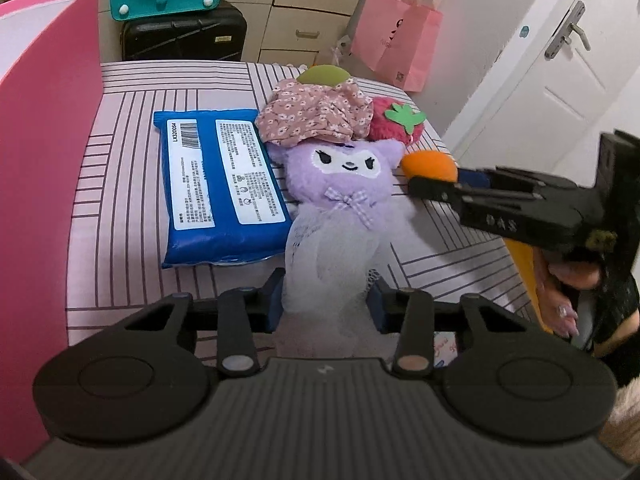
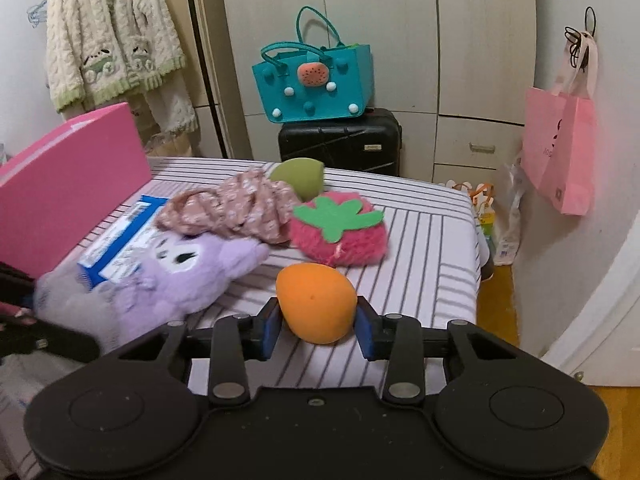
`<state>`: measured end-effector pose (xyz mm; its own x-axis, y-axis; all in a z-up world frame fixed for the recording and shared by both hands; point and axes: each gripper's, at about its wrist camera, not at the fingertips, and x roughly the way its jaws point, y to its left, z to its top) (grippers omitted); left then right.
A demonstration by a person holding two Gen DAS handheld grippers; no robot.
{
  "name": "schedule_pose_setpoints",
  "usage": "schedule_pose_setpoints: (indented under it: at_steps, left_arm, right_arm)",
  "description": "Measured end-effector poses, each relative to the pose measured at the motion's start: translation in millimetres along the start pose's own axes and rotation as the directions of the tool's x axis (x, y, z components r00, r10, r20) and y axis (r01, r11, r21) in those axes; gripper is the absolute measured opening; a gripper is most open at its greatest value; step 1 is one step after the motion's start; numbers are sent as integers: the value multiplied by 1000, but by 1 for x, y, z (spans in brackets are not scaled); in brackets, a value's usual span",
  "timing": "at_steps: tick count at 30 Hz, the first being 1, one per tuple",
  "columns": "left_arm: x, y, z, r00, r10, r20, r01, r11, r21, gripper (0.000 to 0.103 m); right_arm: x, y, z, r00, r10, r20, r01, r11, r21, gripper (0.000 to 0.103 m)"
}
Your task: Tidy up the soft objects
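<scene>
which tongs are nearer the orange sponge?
Right. The right tongs are shut on the orange sponge; the left tongs sit at the purple plush, beside it.

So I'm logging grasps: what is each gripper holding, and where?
The right gripper clamps the orange sponge across its sides. The left gripper pinches the purple plush at its white lower body.

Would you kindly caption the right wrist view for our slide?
Right tongs shut on orange sponge beside strawberry plush on striped surface.
</scene>
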<state>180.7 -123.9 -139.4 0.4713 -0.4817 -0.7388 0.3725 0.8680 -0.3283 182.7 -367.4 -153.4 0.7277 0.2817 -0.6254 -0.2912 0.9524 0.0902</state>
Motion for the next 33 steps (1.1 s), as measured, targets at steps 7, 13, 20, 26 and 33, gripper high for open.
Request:
schedule_pose_setpoints:
  at_steps: [7, 13, 20, 26, 33]
  left_arm:
    - [-3, 1, -5, 999, -21, 29, 22, 999, -25, 31]
    - [-10, 1, -5, 998, -36, 43, 36, 999, -13, 28]
    - [-24, 1, -2, 997, -37, 62, 39, 999, -22, 28]
    - [-44, 1, -3, 996, -35, 83, 36, 999, -13, 28]
    - [-66, 1, -7, 997, -41, 64, 41, 999, 11, 28]
  right_arm:
    - [-26, 14, -10, 999, 35, 13, -36, 999, 31, 44]
    - [-43, 22, -14, 996, 89, -7, -88, 994, 62, 43]
    - [-56, 40, -11, 993, 107, -47, -104, 993, 64, 43]
    - [-71, 51, -6, 985, 153, -80, -148, 986, 72, 44]
    - [-89, 72, 1, 979, 181, -93, -179, 983, 30, 44]
